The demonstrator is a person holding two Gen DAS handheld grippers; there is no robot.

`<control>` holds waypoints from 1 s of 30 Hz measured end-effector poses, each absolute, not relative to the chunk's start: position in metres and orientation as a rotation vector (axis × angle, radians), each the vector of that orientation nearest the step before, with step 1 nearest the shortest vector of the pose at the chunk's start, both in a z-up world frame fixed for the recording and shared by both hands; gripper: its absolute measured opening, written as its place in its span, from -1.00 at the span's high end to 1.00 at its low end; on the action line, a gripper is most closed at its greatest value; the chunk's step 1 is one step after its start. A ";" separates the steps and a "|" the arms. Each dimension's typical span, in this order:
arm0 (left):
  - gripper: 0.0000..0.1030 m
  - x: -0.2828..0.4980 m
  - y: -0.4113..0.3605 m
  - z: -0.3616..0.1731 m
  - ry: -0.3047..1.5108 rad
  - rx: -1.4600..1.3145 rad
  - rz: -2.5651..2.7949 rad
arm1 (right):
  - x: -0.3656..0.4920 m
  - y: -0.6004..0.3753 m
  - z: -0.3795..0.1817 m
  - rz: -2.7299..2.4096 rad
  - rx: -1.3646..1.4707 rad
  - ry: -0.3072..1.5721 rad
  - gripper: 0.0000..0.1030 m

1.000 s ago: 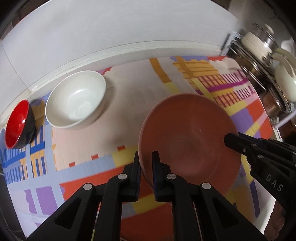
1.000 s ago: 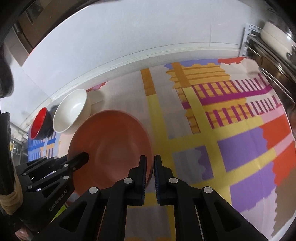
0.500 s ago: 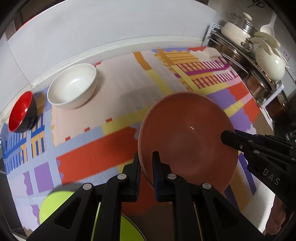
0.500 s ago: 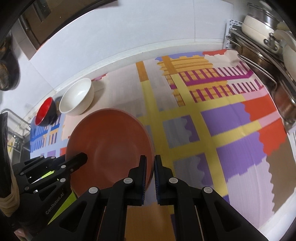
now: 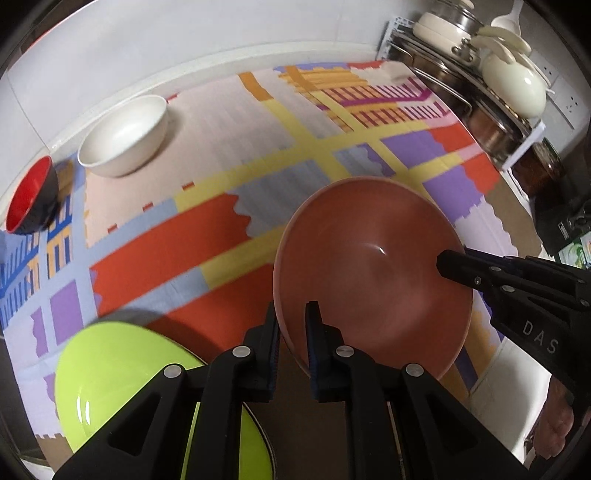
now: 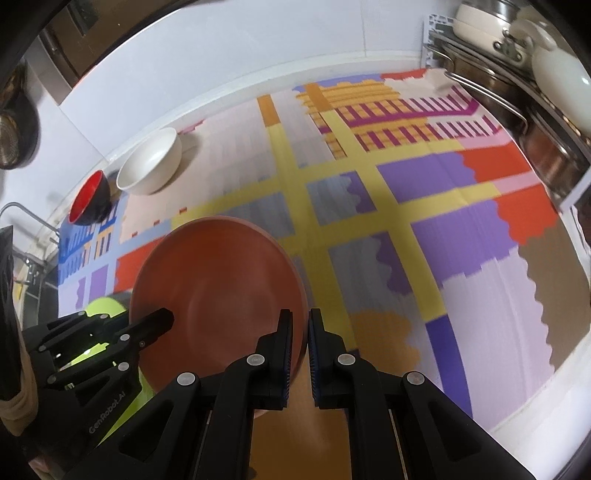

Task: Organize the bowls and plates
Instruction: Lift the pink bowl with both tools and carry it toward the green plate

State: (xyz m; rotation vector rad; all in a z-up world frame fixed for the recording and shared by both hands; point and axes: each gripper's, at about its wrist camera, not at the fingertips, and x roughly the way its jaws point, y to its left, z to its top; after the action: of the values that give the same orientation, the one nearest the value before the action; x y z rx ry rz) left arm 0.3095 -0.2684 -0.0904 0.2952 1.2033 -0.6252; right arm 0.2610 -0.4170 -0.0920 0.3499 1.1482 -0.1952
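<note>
Both grippers hold a terracotta plate (image 5: pixel 373 273) in the air above the patterned mat. My left gripper (image 5: pixel 291 325) is shut on its left rim. My right gripper (image 6: pixel 300 343) is shut on its right rim, and the plate also shows in the right wrist view (image 6: pixel 218 291). A lime-green plate (image 5: pixel 114 384) lies below at the near left, partly hidden by the left gripper, and shows as a sliver in the right wrist view (image 6: pixel 105 308). A white bowl (image 5: pixel 123 134) and a red-and-black bowl (image 5: pixel 31 195) stand at the far left by the wall.
The colourful mat (image 6: pixel 406 206) covers the counter. A metal rack with pots and a cream lidded pot (image 5: pixel 513 85) stands along the right side. A white wall (image 5: pixel 184 33) runs behind. The counter's front edge (image 6: pixel 546 384) is at the near right.
Both grippers have carried the terracotta plate back toward the near edge and higher. The lime-green plate has come into view below the left gripper.
</note>
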 end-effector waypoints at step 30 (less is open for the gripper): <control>0.72 0.289 -0.272 -0.116 1.289 0.326 -0.638 | 0.234 -0.415 -0.117 -0.233 0.373 1.223 0.79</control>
State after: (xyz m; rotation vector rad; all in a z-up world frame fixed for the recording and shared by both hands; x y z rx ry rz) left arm 0.2890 -0.2722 -0.1159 0.3262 1.2890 -0.6384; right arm 0.2340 -0.4155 -0.1168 0.3725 1.2227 -0.2327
